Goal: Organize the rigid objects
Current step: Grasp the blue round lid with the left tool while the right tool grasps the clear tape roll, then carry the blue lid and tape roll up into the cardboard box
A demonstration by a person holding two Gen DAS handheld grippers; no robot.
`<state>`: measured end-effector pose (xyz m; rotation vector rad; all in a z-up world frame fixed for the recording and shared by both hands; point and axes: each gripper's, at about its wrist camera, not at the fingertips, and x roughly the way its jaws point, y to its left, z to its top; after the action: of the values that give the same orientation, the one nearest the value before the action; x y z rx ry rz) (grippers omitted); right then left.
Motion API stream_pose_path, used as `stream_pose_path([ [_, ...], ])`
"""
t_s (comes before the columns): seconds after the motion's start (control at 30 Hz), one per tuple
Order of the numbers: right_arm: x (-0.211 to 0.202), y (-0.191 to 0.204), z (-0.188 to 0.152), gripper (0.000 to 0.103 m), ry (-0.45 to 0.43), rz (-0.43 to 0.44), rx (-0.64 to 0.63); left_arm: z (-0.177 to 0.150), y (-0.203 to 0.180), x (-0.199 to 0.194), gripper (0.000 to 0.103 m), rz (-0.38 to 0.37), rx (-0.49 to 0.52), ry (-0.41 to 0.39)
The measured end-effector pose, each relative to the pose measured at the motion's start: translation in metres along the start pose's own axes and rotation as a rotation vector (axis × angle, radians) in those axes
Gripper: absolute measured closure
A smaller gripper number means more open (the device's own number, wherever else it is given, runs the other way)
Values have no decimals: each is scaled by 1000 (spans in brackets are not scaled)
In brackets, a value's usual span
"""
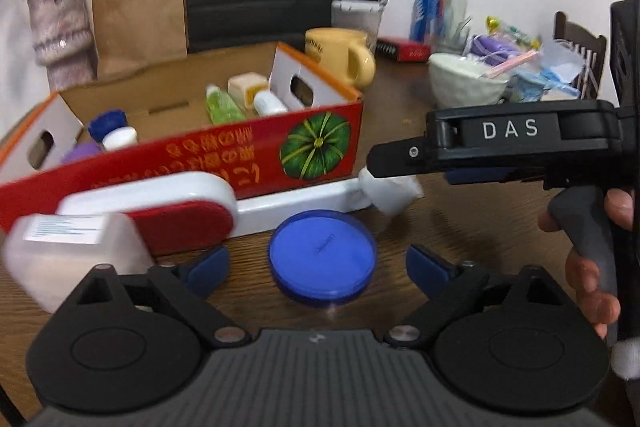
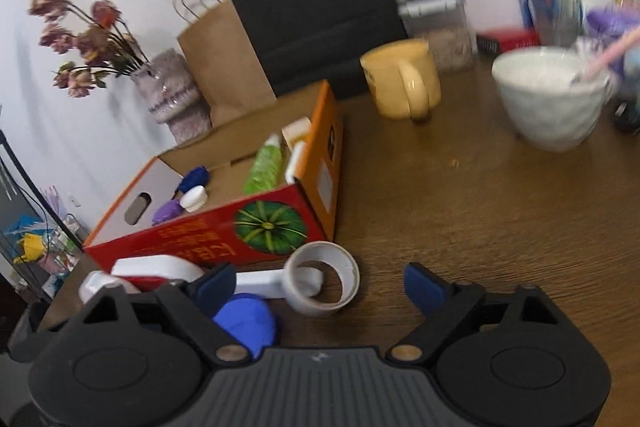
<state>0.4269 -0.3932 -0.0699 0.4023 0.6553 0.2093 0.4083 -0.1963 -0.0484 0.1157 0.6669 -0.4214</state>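
Note:
A round blue lid (image 1: 322,251) lies flat on the brown table, between the blue pads (image 1: 208,265) of my left gripper (image 1: 319,265); the pads stand wide of it, open. Left of it sit a white-and-red case (image 1: 160,211) and a labelled white box (image 1: 60,255). My right gripper (image 2: 320,287) is open around a white tape roll (image 2: 320,307) without touching it; a hand holds that gripper (image 1: 384,163) at the right of the left wrist view. Behind stands a red pumpkin-print cardboard box (image 1: 240,163) holding a green bottle (image 1: 222,105), small white bottles and a blue-capped one.
A long white box (image 1: 296,207) lies along the carton's front. Farther back are a yellow mug (image 2: 404,83), a white bowl (image 2: 548,99), a brown paper bag (image 1: 136,7), a black bag (image 2: 308,7), a vase of flowers (image 1: 60,27) and clutter at the far right.

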Motion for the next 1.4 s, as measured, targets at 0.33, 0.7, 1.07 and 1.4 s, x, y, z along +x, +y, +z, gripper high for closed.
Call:
stream_pose_path([
  [0.33,16,-13,-9,60,-13,54,30,2,7,20,34,-30,-49,-7],
  [0.7,8,-13,-16,60,-42,49,28,-2,-4,16,36,-29,-1,-17],
  [1.07,-75,41,-24,60,-170,-7,-118,-4,13,-92,36,65,-15,-224],
  [1.4,-167,128,-70,60,-360,-17,-335,-32,42,-215,36,158,-72,-413],
])
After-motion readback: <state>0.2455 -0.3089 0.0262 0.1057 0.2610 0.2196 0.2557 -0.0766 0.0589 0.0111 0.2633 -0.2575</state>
